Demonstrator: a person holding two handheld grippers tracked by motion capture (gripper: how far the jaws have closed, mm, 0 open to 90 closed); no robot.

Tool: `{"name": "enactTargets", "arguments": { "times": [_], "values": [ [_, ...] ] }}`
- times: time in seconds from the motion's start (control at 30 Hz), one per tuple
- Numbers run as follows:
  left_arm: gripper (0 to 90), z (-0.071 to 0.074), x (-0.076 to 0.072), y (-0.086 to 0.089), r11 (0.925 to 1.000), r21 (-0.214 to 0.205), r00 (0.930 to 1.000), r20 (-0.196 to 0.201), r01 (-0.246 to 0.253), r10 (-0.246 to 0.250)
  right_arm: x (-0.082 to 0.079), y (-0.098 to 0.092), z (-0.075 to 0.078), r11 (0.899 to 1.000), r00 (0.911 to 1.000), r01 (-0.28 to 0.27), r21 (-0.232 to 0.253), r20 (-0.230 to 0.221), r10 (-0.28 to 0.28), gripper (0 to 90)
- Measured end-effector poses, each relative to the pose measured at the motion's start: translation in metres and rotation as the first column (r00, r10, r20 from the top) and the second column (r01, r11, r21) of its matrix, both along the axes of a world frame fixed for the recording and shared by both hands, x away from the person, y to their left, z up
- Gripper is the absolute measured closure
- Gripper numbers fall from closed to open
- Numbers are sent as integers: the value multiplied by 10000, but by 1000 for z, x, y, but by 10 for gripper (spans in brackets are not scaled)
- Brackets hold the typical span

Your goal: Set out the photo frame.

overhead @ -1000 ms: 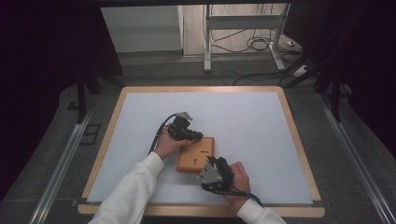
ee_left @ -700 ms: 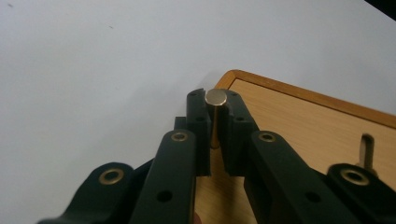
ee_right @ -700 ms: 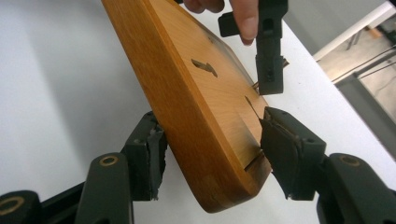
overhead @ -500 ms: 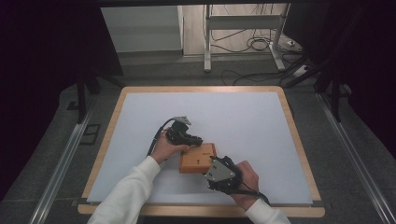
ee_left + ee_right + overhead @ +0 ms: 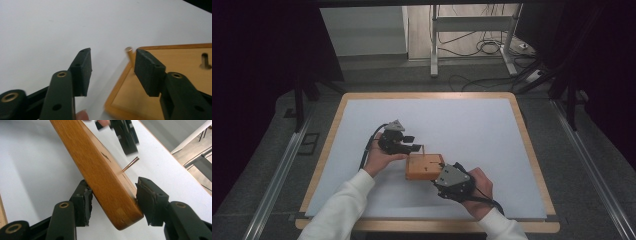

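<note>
Two grippers are working at one flat orange-brown wooden board (image 5: 424,167) that is lying on the white-topped bench (image 5: 462,125). You are gripping the board's near corner with the right gripper (image 5: 112,200): in the right gripper view the board's rounded edge is sitting between the jaws, the left pad pressing its underside and the right pad its top face, with the board running up and away from them at a tilt. Your left gripper (image 5: 112,67) is standing with its jaws wide; they have just been opening, and nothing is clamped between them. In the left gripper view a thin brass-coloured metal pin (image 5: 130,53) is rising from the board's corner just in front of the right-hand jaw, partly hidden behind its pad, while the left-hand jaw is hanging over bare bench beside the board's edge.
</note>
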State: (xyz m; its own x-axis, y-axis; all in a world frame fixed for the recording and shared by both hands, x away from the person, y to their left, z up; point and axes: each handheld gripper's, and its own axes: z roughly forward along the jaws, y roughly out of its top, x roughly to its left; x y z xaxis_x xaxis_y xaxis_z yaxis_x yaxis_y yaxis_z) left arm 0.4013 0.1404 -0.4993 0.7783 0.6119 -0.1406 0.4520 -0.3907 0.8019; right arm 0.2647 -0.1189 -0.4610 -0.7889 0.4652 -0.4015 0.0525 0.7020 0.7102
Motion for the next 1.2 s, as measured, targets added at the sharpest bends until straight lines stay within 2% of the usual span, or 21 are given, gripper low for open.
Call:
{"name": "enactTargets", "arguments": {
  "times": [0.07, 0.17, 0.33, 0.57, 0.77, 0.97, 1.2],
  "values": [
    [445, 1, -6, 10, 9999, 161, 9997, 222, -61, 57, 0, 0, 1, 10000, 10000, 13, 7, -20, -13, 476],
    [426, -3, -16, 22, 9972, 734, 9987, 492, -127, 91, 1, 0, 1, 10000, 10000, 40, 32, -39, -39, 479],
    [408, -7, -27, 34, 9942, 1054, 9981, 590, -216, 155, 1, -1, 2, 10000, 10000, 58, 33, -43, -58, 484],
    [402, -15, -34, 43, 9919, 1218, 9979, 579, -349, 280, 4, -1, 5, 10000, 9999, 46, 80, -128, -45, 496],
    [400, -20, -38, 48, 9891, 1425, 9984, 489, -359, 291, 13, -3, 13, 9998, 9989, 20, 193, -474, -11, 507],
    [393, -20, -44, 51, 9873, 1554, 9983, 523, -326, 247, 25, -4, 21, 9994, 9975, 47, 348, -703, -22, 530],
    [383, -20, -45, 52, 9875, 1540, 9983, 518, -335, 258, 35, -3, 28, 9994, 9970, 1, 346, -767, 25, 551]
  ]
}}
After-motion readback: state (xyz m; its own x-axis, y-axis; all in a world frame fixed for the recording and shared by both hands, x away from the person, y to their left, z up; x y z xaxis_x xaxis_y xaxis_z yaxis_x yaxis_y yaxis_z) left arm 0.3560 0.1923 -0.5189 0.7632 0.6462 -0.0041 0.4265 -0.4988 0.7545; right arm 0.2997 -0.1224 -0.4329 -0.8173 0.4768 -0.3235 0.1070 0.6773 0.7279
